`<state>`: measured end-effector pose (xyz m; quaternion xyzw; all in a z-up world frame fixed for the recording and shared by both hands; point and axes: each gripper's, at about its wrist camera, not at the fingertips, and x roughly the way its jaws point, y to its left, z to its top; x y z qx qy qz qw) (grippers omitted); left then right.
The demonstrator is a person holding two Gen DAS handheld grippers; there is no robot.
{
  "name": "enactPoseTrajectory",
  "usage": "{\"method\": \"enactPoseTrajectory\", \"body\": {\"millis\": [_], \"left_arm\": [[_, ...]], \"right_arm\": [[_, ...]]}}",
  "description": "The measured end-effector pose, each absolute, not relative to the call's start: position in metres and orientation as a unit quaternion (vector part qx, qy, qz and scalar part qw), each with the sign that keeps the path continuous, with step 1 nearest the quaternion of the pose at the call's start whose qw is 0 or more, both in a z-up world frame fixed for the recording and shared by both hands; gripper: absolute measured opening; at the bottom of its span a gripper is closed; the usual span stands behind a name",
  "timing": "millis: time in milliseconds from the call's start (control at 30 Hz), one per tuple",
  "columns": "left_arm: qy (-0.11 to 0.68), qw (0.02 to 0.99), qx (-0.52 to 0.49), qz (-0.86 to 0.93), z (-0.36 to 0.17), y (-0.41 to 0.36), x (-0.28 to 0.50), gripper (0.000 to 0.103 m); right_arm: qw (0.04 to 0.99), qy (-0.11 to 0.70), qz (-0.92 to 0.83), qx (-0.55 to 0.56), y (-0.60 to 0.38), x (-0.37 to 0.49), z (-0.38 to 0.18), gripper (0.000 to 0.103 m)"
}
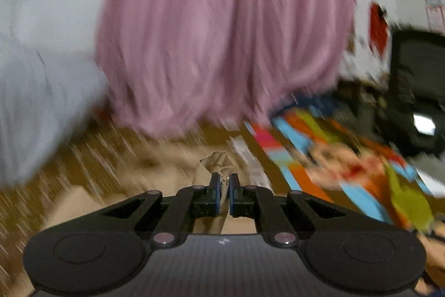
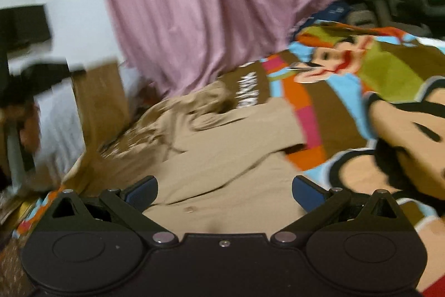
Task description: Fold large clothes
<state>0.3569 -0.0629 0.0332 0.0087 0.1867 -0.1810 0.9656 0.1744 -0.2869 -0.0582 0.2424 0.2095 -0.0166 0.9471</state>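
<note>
Pink curtain (image 2: 211, 4) behind a cartoon-print bedspread (image 2: 347, 107), beige garment (image 2: 222, 157) spread across it, left gripper (image 1: 224, 192) pinching a bunched fold of that garment, right gripper (image 2: 224, 192) spread wide above the cloth, gripping nothing.

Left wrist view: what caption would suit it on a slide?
Left claw shut on a pinch of the beige garment, pink curtain hanging behind.
</note>
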Motion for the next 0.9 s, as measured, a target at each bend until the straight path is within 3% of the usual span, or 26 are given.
{"method": "enactPoseTrajectory", "body": {"millis": [67,100,200,233,400,600,733,900], "left_arm": [[0.240,0.949,0.014,-0.202,0.007,-0.079,0.357,0.009],[0.265,0.940,0.020,-0.215,-0.005,-0.082,0.353,0.016],[0.284,0.926,0.028,-0.249,-0.025,-0.076,0.340,0.064],[0.282,0.925,0.031,-0.253,-0.025,-0.072,0.337,0.070],[0.281,0.935,0.051,-0.208,-0.014,-0.023,0.338,0.073],[0.297,0.953,0.062,0.014,-0.016,0.076,0.382,0.077],[0.332,0.935,0.018,0.124,-0.037,0.145,0.434,0.077],[0.381,0.912,-0.040,0.147,-0.067,0.180,0.478,0.075]], "right_arm": [[0.942,0.215,-0.032,0.256,-0.297,0.174,-0.066,0.102],[0.939,0.218,-0.039,0.263,-0.301,0.174,-0.070,0.102],[0.933,0.227,-0.047,0.277,-0.306,0.175,-0.079,0.102],[0.932,0.228,-0.046,0.277,-0.306,0.176,-0.080,0.102],[0.938,0.233,-0.045,0.254,-0.297,0.180,-0.081,0.102],[0.943,0.241,-0.042,0.224,-0.284,0.193,-0.071,0.102],[0.954,0.228,-0.008,0.193,-0.266,0.224,-0.055,0.102],[0.954,0.278,0.026,0.108,-0.222,0.297,-0.062,0.102]]}}
